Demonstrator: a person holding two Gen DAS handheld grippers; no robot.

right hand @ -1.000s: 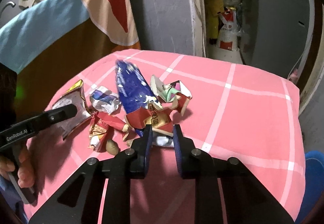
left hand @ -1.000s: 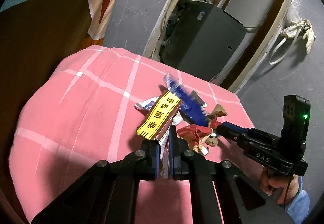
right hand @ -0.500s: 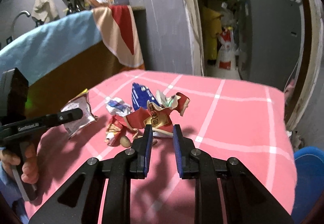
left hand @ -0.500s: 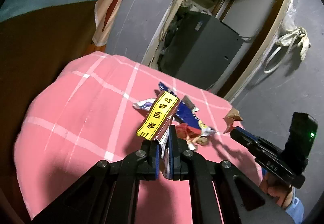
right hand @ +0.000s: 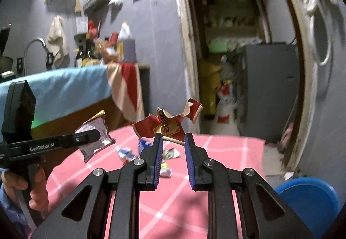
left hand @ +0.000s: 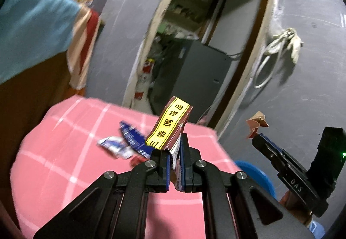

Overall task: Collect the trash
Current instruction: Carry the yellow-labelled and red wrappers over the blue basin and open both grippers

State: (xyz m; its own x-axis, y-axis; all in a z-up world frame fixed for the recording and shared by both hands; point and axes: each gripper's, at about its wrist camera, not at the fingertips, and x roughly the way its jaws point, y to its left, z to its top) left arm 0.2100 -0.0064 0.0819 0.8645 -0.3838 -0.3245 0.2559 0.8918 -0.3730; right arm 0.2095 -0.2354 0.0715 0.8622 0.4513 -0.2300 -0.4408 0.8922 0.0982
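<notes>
My left gripper (left hand: 174, 148) is shut on a flattened brown packet with a yellow label (left hand: 168, 125), held up above the pink checked table (left hand: 64, 152). It also shows in the right wrist view (right hand: 95, 134), with the packet's silver back (right hand: 95, 141). My right gripper (right hand: 173, 141) is shut on a crumpled red wrapper with a stick (right hand: 168, 126), lifted off the table; it shows in the left wrist view (left hand: 256, 138) with the wrapper (left hand: 256, 125). A blue wrapper (left hand: 132, 137) and a white-blue scrap (left hand: 112, 146) lie on the table.
A blue bin (right hand: 311, 198) stands on the floor right of the table, also in the left wrist view (left hand: 255, 174). An open doorway with a grey appliance (left hand: 194, 79) is behind. A cloth-draped counter (right hand: 64, 89) stands at the left.
Both grippers have risen from the trash pile with their pieces and tilted up. The right gripper has carried the red wrapper off toward the table's right side.
</notes>
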